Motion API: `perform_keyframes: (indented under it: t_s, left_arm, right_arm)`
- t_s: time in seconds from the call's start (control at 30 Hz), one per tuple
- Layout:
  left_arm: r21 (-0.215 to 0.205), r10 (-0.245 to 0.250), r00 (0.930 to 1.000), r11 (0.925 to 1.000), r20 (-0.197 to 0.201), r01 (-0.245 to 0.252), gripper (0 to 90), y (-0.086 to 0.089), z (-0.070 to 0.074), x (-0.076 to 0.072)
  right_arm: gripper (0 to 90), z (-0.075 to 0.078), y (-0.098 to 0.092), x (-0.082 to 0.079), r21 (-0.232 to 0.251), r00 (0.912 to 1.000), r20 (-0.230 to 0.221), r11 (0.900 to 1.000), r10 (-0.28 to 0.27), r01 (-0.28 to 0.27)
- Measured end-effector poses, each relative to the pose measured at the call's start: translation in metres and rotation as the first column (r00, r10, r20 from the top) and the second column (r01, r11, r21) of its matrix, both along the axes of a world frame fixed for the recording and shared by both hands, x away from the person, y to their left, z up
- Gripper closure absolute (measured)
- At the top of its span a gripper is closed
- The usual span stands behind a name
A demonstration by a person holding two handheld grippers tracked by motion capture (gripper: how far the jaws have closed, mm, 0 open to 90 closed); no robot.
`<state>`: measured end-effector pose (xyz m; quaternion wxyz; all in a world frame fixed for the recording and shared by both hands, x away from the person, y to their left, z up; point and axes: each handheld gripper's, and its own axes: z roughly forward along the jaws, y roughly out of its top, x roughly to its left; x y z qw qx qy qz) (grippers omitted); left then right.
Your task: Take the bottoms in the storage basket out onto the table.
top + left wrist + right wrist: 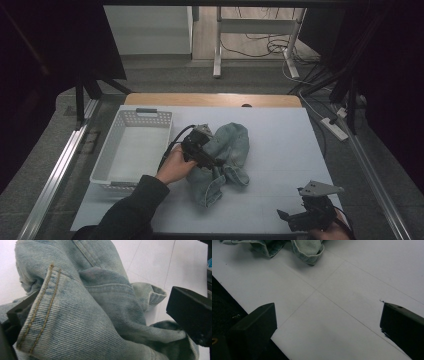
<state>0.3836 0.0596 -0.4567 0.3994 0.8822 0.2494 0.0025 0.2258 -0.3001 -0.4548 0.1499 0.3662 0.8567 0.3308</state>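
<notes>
A crumpled pair of light-blue jeans (227,150) lies in the middle of the white table (280,135). A hand holds my left gripper (216,164) against the left side of the heap. In the left gripper view its jaws (102,302) stand wide apart, with a stitched denim fold (75,315) bulging between them and draped over the left jaw. My right gripper (292,207) hovers open near the table's front right corner. Nothing lies between its jaws (328,307), and the hems of the jeans (309,250) lie farther off.
A white plastic basket (131,150) stands at the table's left, beside the jeans, and looks empty. Bare white tabletop stretches right of the jeans. The table's front edge (242,305) runs just beside the right gripper. Cables and desk legs lie on the floor beyond.
</notes>
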Motion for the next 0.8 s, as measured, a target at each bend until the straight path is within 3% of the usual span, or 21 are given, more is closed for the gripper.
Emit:
perform_keyframes:
  t_s: [0.4, 0.57, 0.8]
  left_arm:
    - [-0.064, 0.006, 0.9999, 0.9979, 0.008, -0.006, 0.0, 0.003, 0.007, 0.001]
    - [-0.037, -0.005, 0.9997, 0.9993, 0.022, 0.006, 0.0, -0.004, 0.010, 0.003]
    - [-0.056, 0.004, 0.9990, 0.9984, 0.044, -0.001, 0.0, -0.011, 0.016, 0.011]
  right_arm:
    - [1.3, 0.000, 0.000, 0.000, -0.001, 1.0000, 0.001, 1.000, 0.001, -0.001]
    - [1.3, 0.000, 0.001, 0.000, -0.006, 1.0000, -0.002, 1.000, 0.003, -0.003]
    - [1.3, -0.001, 0.001, 0.001, -0.010, 1.0000, -0.005, 1.000, -0.001, 0.000]
